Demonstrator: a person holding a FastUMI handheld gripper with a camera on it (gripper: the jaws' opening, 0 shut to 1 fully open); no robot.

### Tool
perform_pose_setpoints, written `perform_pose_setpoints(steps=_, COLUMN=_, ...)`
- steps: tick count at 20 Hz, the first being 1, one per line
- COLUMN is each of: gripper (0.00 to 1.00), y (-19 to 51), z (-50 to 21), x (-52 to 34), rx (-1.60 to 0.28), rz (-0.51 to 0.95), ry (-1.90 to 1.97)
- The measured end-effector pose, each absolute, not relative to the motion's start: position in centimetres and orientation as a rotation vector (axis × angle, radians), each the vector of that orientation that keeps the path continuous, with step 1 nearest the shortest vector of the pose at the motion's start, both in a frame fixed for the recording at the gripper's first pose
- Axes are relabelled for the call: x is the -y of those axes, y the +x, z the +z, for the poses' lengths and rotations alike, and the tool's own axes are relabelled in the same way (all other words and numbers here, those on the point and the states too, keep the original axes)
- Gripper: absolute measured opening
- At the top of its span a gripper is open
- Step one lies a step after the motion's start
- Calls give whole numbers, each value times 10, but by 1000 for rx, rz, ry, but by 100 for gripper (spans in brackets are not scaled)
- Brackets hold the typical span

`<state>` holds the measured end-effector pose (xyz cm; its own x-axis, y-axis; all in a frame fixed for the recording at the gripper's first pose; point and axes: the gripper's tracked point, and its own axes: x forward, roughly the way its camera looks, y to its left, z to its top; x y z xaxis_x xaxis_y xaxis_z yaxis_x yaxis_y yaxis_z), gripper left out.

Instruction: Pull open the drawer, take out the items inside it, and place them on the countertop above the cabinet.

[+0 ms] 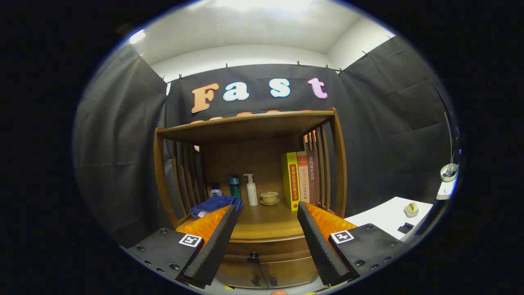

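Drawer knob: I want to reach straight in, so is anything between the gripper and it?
Nothing visible. The gripper is open, and the knob on the closed drawer sits between its fingers, unobstructed.

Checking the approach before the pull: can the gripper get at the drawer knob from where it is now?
Probably yes. The gripper is open, fingers spread wide, and the dark drawer knob sits low between them on the closed drawer front, with nothing in front of it. It just needs to drop lower and move in.

Pump bottle [251, 189] as reference: teal bottle [235, 186] beside it, folded blue towel [215, 205] beyond — cup on saucer [269, 198] and three upright books [300, 179] opposite.
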<state>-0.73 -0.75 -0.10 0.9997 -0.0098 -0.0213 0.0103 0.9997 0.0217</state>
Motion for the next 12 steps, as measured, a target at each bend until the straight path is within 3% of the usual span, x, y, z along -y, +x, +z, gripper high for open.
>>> perform_pose_setpoints(steps=5, gripper=98, y=-3, z=-13, x=9, rx=-24, rz=-5, ry=17)
perform_pose_setpoints(steps=12, gripper=98, y=25, z=-89, x=7, rx=-62, rz=-29, ry=39)
